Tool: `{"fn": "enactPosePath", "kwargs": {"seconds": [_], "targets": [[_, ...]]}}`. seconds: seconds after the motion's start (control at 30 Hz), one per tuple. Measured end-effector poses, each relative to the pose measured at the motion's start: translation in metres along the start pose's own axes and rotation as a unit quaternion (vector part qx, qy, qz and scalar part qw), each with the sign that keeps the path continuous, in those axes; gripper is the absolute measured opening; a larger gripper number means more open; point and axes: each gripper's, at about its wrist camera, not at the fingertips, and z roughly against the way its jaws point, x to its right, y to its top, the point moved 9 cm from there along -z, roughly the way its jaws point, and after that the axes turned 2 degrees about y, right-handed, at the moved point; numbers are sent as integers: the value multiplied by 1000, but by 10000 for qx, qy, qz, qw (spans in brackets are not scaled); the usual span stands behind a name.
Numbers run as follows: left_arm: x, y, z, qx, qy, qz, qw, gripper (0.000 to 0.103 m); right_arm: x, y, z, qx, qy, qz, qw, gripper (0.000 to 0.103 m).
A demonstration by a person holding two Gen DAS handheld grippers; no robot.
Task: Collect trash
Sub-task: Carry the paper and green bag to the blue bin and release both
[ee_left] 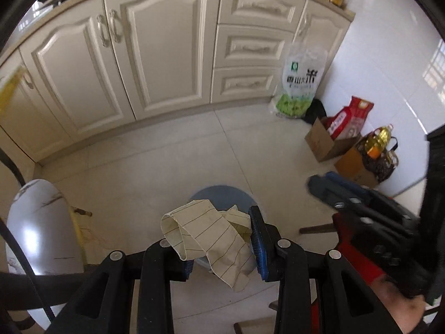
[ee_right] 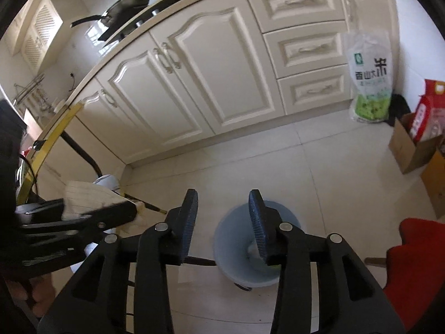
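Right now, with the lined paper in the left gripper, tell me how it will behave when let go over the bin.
The lined paper is creased and droops from the left gripper, so it is probably floppy and light. It may flutter rather than drop straight. The blue bin sits just beneath, so it likely lands inside, though a fold could catch the rim.

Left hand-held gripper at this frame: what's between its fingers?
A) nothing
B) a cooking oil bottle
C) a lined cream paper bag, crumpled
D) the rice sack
C: in the left wrist view the crumpled lined paper bag sits clamped in the left hand-held gripper, hanging above the blue bin; the right wrist view shows the same paper in that gripper.
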Motion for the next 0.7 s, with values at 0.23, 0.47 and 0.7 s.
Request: {"fn": "enactPosePath", "kwargs": {"seconds": [0.23,0.47,0.7], "targets": [[18,37,-47,-19,-108,-169,9998,36,23,-3,18,101,-247,-163,9995,45],[23,42,-49,206,-139,-263,9993,60,34,-4,32,203,-389,-272,9987,49],[8,18,-8,262,-289,-165,9991,87,31,-3,47,285,-322,-289,9987,55]]}}
